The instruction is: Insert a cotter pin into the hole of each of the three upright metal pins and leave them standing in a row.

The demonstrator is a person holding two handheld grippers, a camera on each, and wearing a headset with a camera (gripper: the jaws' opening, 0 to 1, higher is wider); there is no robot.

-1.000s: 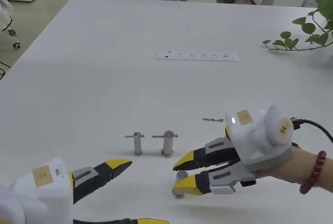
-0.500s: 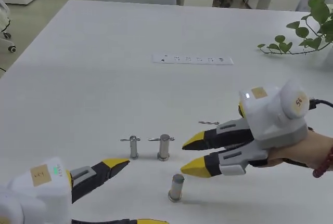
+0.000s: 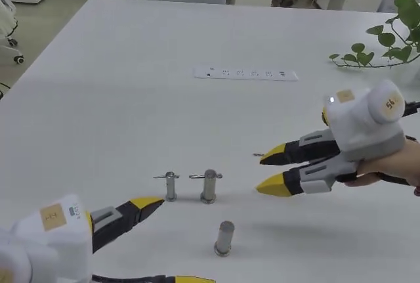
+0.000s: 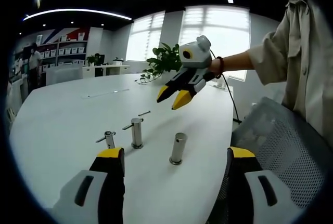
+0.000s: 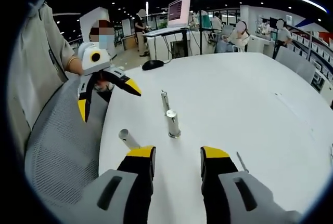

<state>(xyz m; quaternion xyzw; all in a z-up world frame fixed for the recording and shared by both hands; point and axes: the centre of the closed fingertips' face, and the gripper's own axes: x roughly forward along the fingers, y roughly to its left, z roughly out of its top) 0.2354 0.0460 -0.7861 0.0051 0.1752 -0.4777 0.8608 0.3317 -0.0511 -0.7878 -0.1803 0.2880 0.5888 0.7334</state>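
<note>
Two of three metal pins stand side by side on the white tabletop (image 3: 131, 99), each with a cotter pin through its head: the left fitted pin (image 3: 170, 186) and the right fitted pin (image 3: 209, 186). The bare metal pin (image 3: 224, 238) stands upright nearer the person and slightly right of them, out of line, its hole empty. The loose cotter pin (image 3: 258, 155) lies flat on the tabletop, right of and a little beyond the row, its long axis running roughly left to right. The right gripper (image 3: 268, 174) hovers above the tabletop, jaws spread and empty, its far jaw tip just beside the cotter pin's right end; in the right gripper view the cotter pin sits just outside the right-hand jaw. The left gripper (image 3: 177, 241) is at the near left, jaws wide apart and empty, the bare pin just right of them. Judgement: the right gripper is much the nearer to the cotter pin, and it would need a small shift far and left to straddle it.
</note>
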